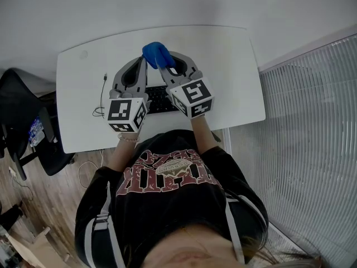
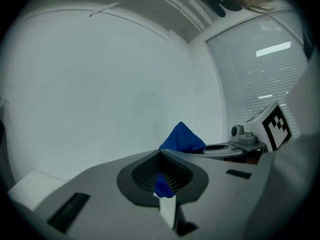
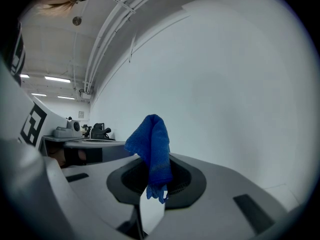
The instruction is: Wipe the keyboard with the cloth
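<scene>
The blue cloth (image 1: 157, 53) is held up above the white table (image 1: 234, 82), bunched between both grippers. My left gripper (image 1: 142, 66) is shut on one corner of it; in the left gripper view a scrap of cloth (image 2: 164, 186) shows in the left gripper (image 2: 162, 171) and the rest peaks behind. My right gripper (image 1: 167, 65) is shut on the other part; in the right gripper view the cloth (image 3: 151, 146) stands folded up out of the right gripper (image 3: 152, 178). The black keyboard (image 1: 160, 100) lies on the table below, mostly hidden by the marker cubes.
A thin cable (image 1: 104, 91) runs over the table left of the keyboard. A black office chair (image 1: 25, 121) stands on the wood floor at the left. White window blinds (image 1: 312, 144) fill the right side. The white wall (image 2: 90, 84) is ahead.
</scene>
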Motion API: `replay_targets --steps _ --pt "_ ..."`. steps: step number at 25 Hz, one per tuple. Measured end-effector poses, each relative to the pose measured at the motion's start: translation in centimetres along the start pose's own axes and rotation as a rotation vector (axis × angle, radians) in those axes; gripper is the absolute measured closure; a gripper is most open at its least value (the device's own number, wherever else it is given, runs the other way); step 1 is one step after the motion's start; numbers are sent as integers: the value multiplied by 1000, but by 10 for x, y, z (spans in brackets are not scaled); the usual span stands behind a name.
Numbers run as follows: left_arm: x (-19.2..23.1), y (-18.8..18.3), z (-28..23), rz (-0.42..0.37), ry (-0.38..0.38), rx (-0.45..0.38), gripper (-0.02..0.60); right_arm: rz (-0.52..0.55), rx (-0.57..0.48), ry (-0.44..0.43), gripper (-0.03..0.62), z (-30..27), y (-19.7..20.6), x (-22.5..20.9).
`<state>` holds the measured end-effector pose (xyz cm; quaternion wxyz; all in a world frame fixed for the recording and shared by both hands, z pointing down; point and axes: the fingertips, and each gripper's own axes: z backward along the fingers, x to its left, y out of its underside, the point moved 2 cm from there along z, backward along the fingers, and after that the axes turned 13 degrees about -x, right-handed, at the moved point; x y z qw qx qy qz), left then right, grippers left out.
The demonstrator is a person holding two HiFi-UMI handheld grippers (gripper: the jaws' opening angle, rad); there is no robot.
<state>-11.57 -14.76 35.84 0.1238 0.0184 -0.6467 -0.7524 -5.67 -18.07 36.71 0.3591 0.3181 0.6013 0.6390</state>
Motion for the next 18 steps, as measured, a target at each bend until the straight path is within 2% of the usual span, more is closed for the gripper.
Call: replay_targets --steps 18 --pt "-11 1 3 -22 11 9 548 11 10 -10 530 5 -3 2"
